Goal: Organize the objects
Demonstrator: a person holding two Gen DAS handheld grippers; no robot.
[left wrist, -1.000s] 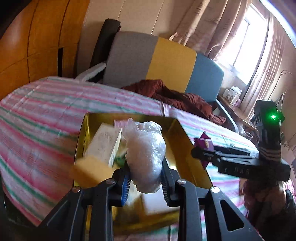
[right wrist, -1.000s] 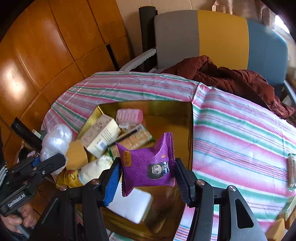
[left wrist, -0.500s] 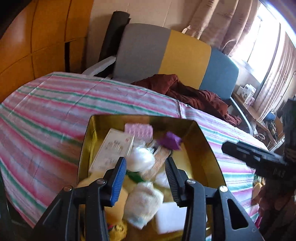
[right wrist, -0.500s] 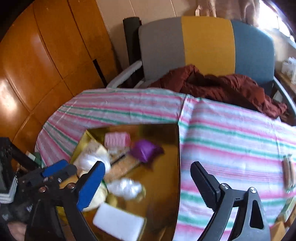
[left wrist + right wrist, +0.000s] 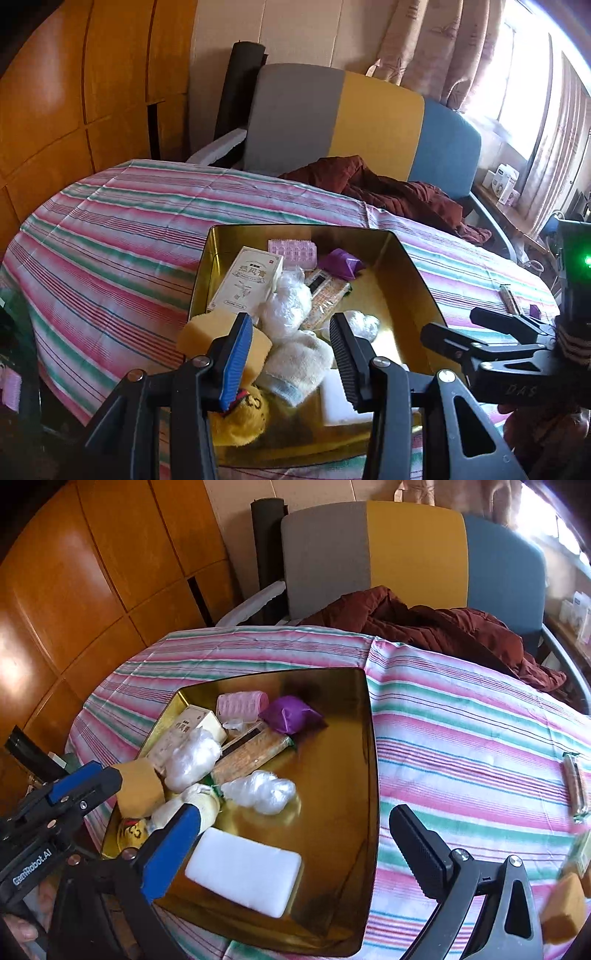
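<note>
From the left wrist camera, the left gripper [image 5: 291, 343] hovers over the near end of the shiny gold tin tray [image 5: 413, 273], jaws partly apart with nothing pressed between them; the crinkly plastic bag [image 5: 286, 306] it clamped a second ago now lies loose in the tray against the cream cardboard box [image 5: 247, 282]. Below the fingers sit a porous yellow sponge [image 5: 207, 328], a fluffy cream towel roll [image 5: 295, 362] and a flat white foam block [image 5: 340, 398]. At the far end lie a ribbed pink roller [image 5: 293, 251] and the crumpled purple snack packet [image 5: 341, 264]. Over to the right wrist camera: the right gripper [image 5: 291, 842] has just been opening, its jaws now spread wide and empty, straddling the tray's right wall [image 5: 371, 775]. The purple snack packet [image 5: 291, 714] it gripped a second ago now rests in the tray's far part, beside the pink roller [image 5: 242, 705]. A second wad of clear plastic [image 5: 262, 792] sits mid-tray, the white foam block [image 5: 243, 871] nearer. The left gripper [image 5: 79, 779] pokes in at the left edge. A striped tablecloth [image 5: 461, 738] covers the table; a maroon garment [image 5: 443, 627] is heaped on the tricolour chair [image 5: 406, 546] behind.
</note>
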